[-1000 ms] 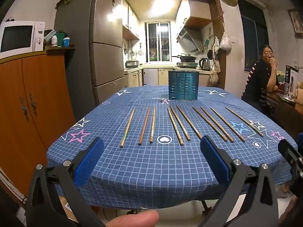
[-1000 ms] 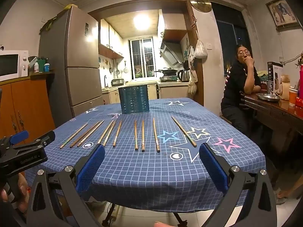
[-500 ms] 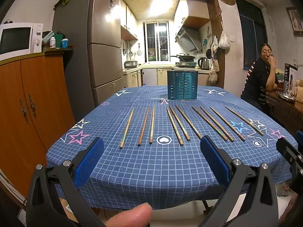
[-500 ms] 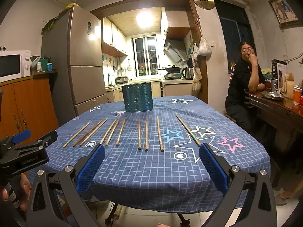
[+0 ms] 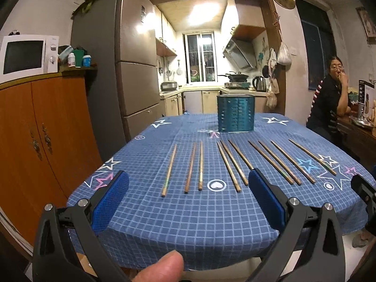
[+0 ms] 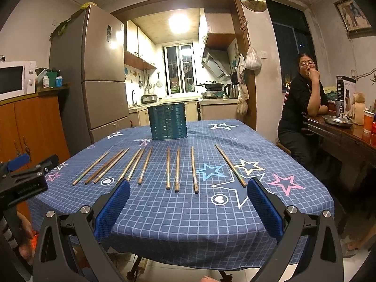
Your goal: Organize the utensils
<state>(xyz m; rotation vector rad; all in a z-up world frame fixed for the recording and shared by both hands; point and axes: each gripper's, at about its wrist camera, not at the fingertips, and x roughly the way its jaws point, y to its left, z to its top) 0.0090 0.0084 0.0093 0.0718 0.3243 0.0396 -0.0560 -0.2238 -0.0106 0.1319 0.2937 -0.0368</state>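
Observation:
Several wooden chopsticks (image 5: 229, 165) (image 6: 177, 169) lie in a row across the blue checked tablecloth (image 5: 188, 211) (image 6: 188, 211), pointing towards a teal slotted utensil holder (image 5: 236, 113) (image 6: 167, 121) that stands upright behind them. My left gripper (image 5: 188, 196) is open with nothing between its blue pads, hovering off the table's near edge, short of the chopsticks' near ends. My right gripper (image 6: 188, 199) is open and empty too, over the near edge at the row's right half. The left gripper's body (image 6: 23, 181) shows at the left of the right wrist view.
A person (image 5: 329, 103) (image 6: 303, 103) sits at the right beside a wooden side table (image 6: 347, 136) with a metal bowl (image 6: 337, 121). An orange cabinet (image 5: 35, 141) with a microwave (image 5: 25, 57) and a tall fridge (image 5: 122, 70) stand left of the table.
Both grippers have crept a little closer to the table and slightly higher. The chopsticks and holder have not moved, and both grippers stay open.

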